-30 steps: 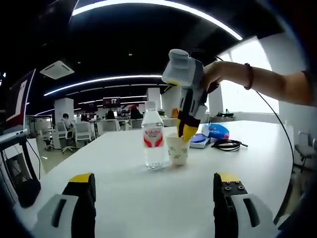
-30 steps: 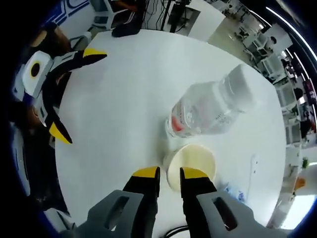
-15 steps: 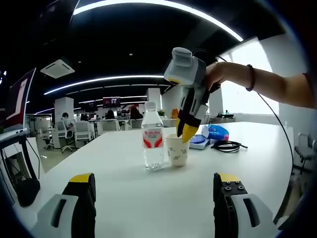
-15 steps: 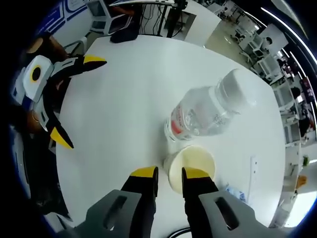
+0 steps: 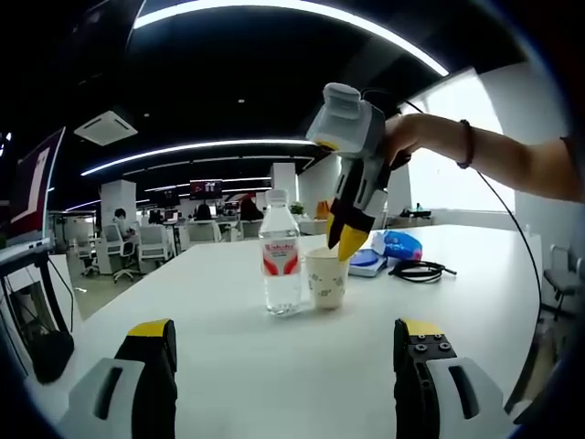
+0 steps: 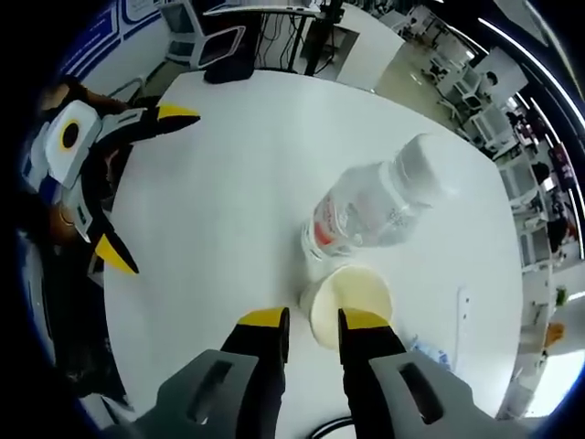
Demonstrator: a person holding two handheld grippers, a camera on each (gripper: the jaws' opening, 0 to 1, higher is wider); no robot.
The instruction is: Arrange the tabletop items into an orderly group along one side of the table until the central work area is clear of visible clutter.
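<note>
Currently the right tongs point(image 6: 306, 318) sit at the paper cup point(image 6: 351, 302), tips a narrow gap apart, one tip over the cup mouth and one outside the near wall. Can't tell from either view if the rim is actually pinched. In the left gripper view the right tongs point(image 5: 345, 240) come down steeply onto the cup point(image 5: 326, 277) top.

Left tongs point(image 5: 285, 329) are wide open, holding nothing, low over the bare tabletop point(image 5: 274, 366).

Cup stands mid-tabletop, touching or just beside the water bottle point(image 5: 281, 263), which is at its 9 o'clock in the left gripper view. At 2 o'clock from the cup, well apart: blue packet point(image 5: 398, 242), flat white-blue item point(image 5: 369, 261), black cable point(image 5: 422, 268).

Risks:
- a thin paper wall gripped on one side likely buckles or slips out;
- any sideways drag toward 9 o'clock could knock the bottle point(image 6: 377, 212), which looks tall and tippy;
- lifting tilted would likely spill contents, if any; the cup interior isn't clear enough to tell.
</note>
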